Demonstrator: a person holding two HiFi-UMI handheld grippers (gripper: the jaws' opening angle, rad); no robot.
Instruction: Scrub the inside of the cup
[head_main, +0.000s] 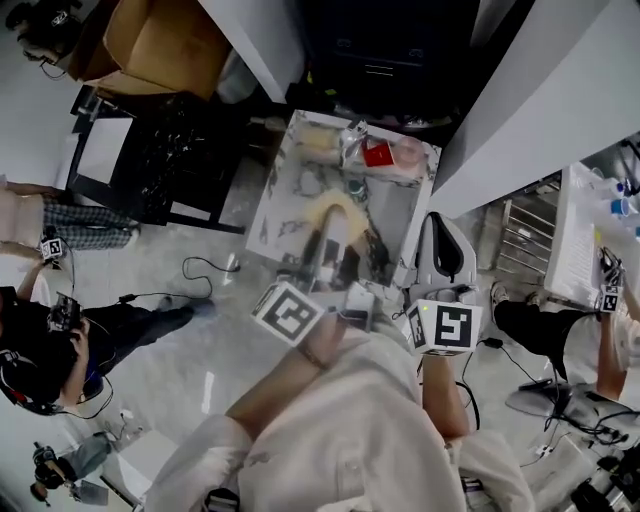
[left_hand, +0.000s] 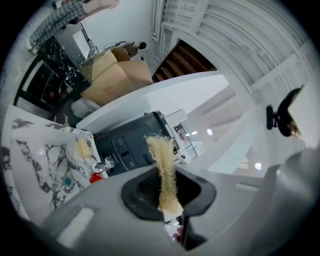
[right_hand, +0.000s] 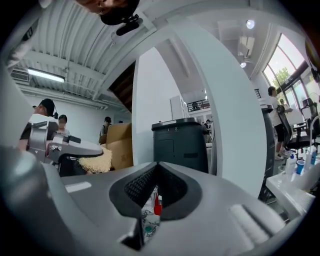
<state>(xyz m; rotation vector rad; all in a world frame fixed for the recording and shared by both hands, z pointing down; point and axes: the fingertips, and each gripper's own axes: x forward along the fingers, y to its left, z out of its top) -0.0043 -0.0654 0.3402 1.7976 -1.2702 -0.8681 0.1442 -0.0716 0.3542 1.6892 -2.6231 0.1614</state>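
- Left gripper (left_hand: 169, 209): closed tight on the base of a yellow fibrous scrubber (left_hand: 162, 165). The scrubber's long axis runs straight out from the gripper, toward 12 o'clock in the head view.
- Right gripper (right_hand: 152, 197): jaws fully together, nothing between them. It hangs off the marble table (head_main: 275, 210) at about 4 o'clock, over the floor.
- Cup: not firmly identified. The best candidate is a clear shiny thing (head_main: 352, 140) at the far end of the table, touching or just beside a red thing (head_main: 378, 153).
- Key relation: the candidate lies at 12 to 1 o'clock from the scrubber tip, further along the scrubber's own axis. The left gripper is nearer to it, and the right is well apart.
- I cannot tell which way the mouth faces. If it lies on its side, the empty right gripper probably has to steady it first.
- Room: the table is small. A dark bin stands beyond its 12 o'clock edge and a white wall runs close by at 3 o'clock. The middle of the table is open.
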